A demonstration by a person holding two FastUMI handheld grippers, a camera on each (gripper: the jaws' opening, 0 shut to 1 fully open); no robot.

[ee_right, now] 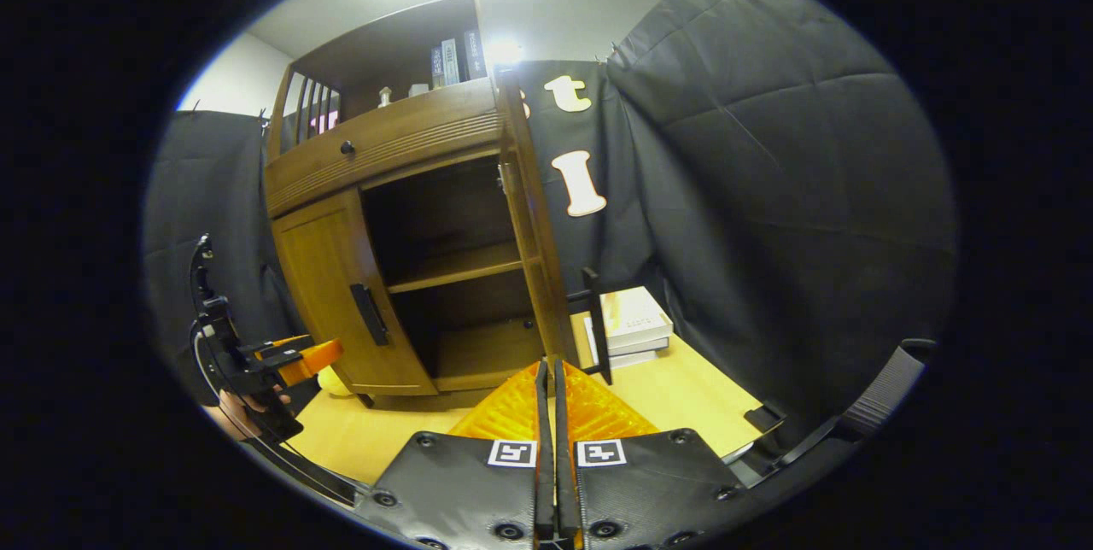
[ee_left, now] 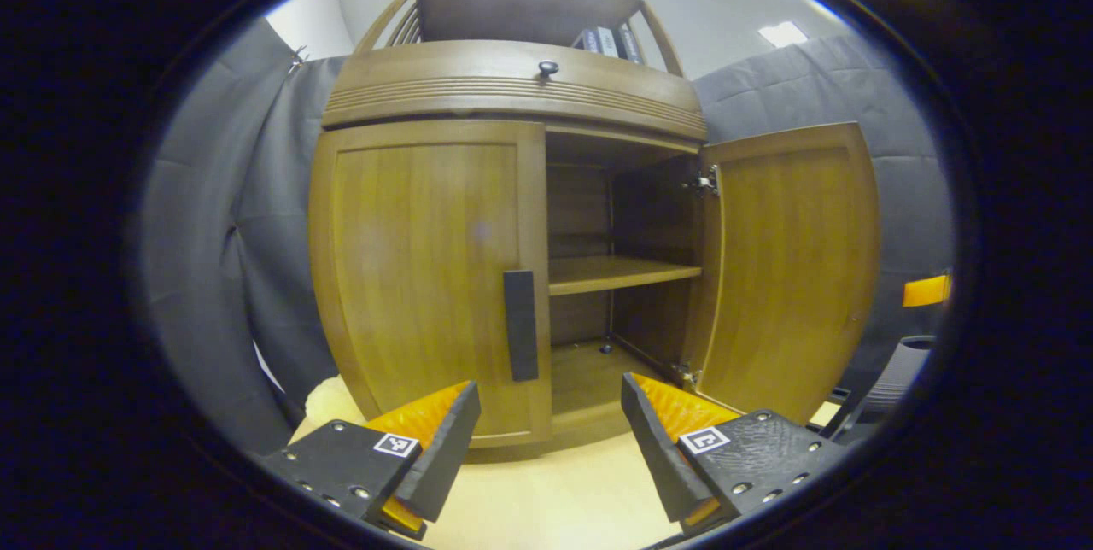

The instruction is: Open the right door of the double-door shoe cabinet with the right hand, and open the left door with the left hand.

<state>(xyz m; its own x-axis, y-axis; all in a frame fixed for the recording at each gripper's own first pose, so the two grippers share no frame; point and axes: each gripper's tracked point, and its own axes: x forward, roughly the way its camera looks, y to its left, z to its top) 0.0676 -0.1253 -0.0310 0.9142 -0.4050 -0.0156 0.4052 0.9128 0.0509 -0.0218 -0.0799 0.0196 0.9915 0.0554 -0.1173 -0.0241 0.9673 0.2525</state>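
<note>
While the left hand-held gripper (ee_left: pixel 551 439) hangs spread over the worktop (ee_left: pixel 546 499), just short of the shut left door's handle (ee_left: pixel 521 325), the right hand-held gripper (ee_right: pixel 549 383) is pressed together on nothing. Farther right, the right door (ee_left: pixel 790 268) stands swung open. Next: pinch that handle and pull.

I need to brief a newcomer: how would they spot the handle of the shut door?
Find the wooden shoe cabinet. Its left door is shut, the right door swung open. The handle is the dark upright bar on the shut door's inner edge, beside the open shelves.
</note>
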